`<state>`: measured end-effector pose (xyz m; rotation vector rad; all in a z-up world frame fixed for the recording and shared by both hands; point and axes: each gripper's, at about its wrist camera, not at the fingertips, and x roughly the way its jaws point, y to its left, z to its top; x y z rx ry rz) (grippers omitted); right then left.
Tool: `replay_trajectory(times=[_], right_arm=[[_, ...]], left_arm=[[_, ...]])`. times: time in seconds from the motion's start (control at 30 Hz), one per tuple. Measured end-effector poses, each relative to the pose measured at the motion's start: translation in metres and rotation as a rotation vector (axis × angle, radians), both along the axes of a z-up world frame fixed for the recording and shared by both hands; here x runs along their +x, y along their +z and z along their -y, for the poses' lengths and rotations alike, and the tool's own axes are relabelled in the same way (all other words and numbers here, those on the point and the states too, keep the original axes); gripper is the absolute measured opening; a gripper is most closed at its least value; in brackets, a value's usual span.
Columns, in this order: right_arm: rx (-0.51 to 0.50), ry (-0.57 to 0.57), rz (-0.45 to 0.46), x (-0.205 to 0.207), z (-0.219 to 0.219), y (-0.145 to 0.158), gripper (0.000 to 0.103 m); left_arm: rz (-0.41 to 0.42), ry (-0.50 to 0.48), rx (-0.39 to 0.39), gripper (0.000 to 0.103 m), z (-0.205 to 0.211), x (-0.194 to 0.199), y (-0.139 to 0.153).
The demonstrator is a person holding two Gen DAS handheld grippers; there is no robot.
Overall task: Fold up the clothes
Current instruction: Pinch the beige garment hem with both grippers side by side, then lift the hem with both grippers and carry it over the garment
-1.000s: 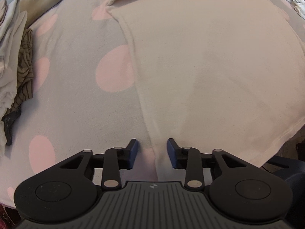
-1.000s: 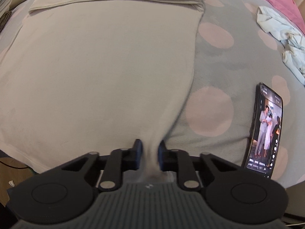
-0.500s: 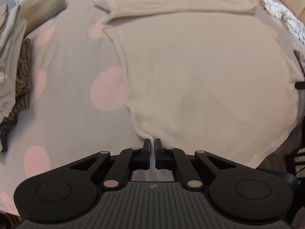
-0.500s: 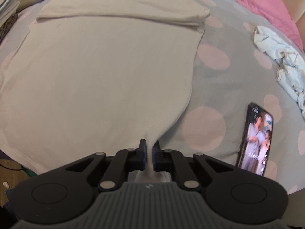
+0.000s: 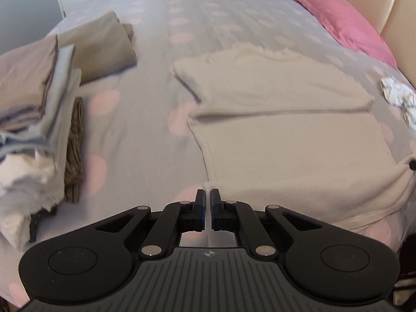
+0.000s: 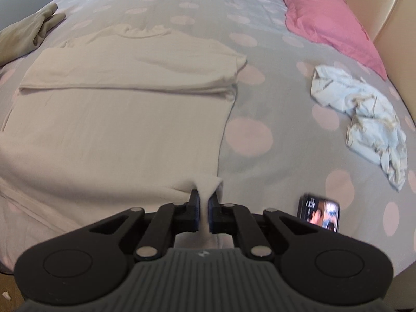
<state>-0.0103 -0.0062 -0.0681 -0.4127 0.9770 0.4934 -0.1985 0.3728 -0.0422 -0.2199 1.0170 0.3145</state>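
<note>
A beige shirt (image 5: 286, 140) lies spread on the grey bed with pink dots, its far part folded over into a band. My left gripper (image 5: 207, 195) is shut on the shirt's near left hem corner. My right gripper (image 6: 204, 198) is shut on the near right hem corner of the same shirt (image 6: 117, 130). Both corners are lifted off the bed and the hem sags between them.
A stack of folded clothes (image 5: 33, 130) and a folded tan garment (image 5: 101, 49) lie at the left. A crumpled white garment (image 6: 364, 119), a phone with a lit screen (image 6: 319, 212) and a pink pillow (image 6: 327, 18) are at the right.
My left gripper has closed on the left hem corner. Both grippers have then risen and pulled the hem up and towards me, so more of the bed shows.
</note>
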Motion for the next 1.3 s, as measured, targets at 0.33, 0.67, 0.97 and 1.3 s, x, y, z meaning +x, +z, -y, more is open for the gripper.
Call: replay_trajectory(times=[0.33,0.67,0.97,1.3], right_arm=[[0.001,-0.021,0.038,0.04,-0.033,-0.023,0.015],[-0.004,0.13,0.248,0.001,-0.027,-0.02,0.034],[-0.13,0.489,0.355,-0.077,-0.047,-0.045,0.042],[-0.276,0.77,0.429,-0.126,-0.048,-0.077,0.048]], left_arm=[[-0.048,0.038,0.065,0.003,-0.013,0.045,-0.03],[-0.004,-0.061,0.251,0.011,0.019,0.034,-0.024],[-0.014,-0.419,0.405,0.023,0.098,0.019,-0.043],[-0.128,-0.73,0.564,0.037,0.154,-0.004,-0.094]])
